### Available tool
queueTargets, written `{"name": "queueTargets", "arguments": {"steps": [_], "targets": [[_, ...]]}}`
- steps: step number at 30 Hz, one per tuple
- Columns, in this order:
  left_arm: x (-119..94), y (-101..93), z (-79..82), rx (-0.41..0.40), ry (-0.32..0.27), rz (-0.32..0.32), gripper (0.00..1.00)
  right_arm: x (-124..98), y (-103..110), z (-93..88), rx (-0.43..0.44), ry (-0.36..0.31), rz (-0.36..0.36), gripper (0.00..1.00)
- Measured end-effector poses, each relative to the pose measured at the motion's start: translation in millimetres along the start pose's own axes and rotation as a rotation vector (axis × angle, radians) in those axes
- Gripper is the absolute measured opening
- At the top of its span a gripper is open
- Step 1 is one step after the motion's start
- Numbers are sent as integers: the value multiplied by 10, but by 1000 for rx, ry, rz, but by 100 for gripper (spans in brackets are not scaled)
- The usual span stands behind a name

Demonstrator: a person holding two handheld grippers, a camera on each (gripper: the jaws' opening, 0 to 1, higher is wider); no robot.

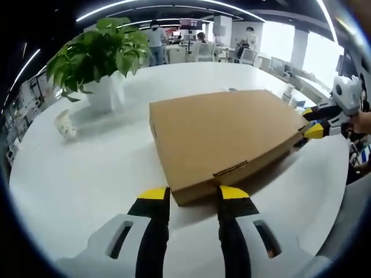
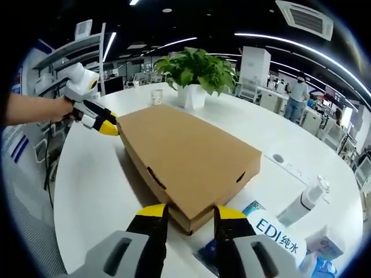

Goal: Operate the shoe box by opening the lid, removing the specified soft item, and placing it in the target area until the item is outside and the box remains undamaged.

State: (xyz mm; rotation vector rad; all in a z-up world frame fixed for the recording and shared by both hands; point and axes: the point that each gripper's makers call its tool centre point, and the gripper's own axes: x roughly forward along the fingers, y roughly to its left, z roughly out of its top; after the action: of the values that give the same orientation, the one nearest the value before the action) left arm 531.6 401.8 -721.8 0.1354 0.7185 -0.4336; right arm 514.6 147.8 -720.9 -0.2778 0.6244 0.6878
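A flat brown cardboard shoe box (image 1: pixel 223 133) lies shut on the white table (image 1: pixel 87 174). My left gripper (image 1: pixel 193 194) is open, its yellow-tipped jaws standing either side of the box's near corner. My right gripper (image 1: pixel 313 123) comes in at the far right of the left gripper view, at the box's opposite corner, held by a hand. In the right gripper view the box (image 2: pixel 185 153) runs away from me. My right gripper (image 2: pixel 190 212) is open around its near corner. The left gripper (image 2: pixel 107 126) touches the far left corner. The soft item is hidden.
A potted plant (image 1: pixel 98 58) (image 2: pixel 197 69) stands beyond the box. A small white object (image 1: pixel 65 124) lies near the plant. A glass (image 2: pixel 156 97), a bottle (image 2: pixel 304 202) and a blue-and-white packet (image 2: pixel 278 234) sit on the table. People and desks fill the background.
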Motion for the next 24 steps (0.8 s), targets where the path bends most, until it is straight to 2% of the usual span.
{"name": "queueTargets", "arguments": {"steps": [6, 9, 15, 24], "targets": [[-6, 8, 0, 1, -2, 7, 31, 2, -1, 3, 2, -1, -1, 29], [-29, 21, 10, -10, -9, 9, 31, -13, -5, 25, 83, -21, 9, 29], [-117, 22, 45, -15, -30, 17, 36, -68, -10, 71, 79, -38, -9, 33], [-259, 18, -16, -8, -41, 36, 40, -274, -39, 61, 51, -58, -41, 40]]}}
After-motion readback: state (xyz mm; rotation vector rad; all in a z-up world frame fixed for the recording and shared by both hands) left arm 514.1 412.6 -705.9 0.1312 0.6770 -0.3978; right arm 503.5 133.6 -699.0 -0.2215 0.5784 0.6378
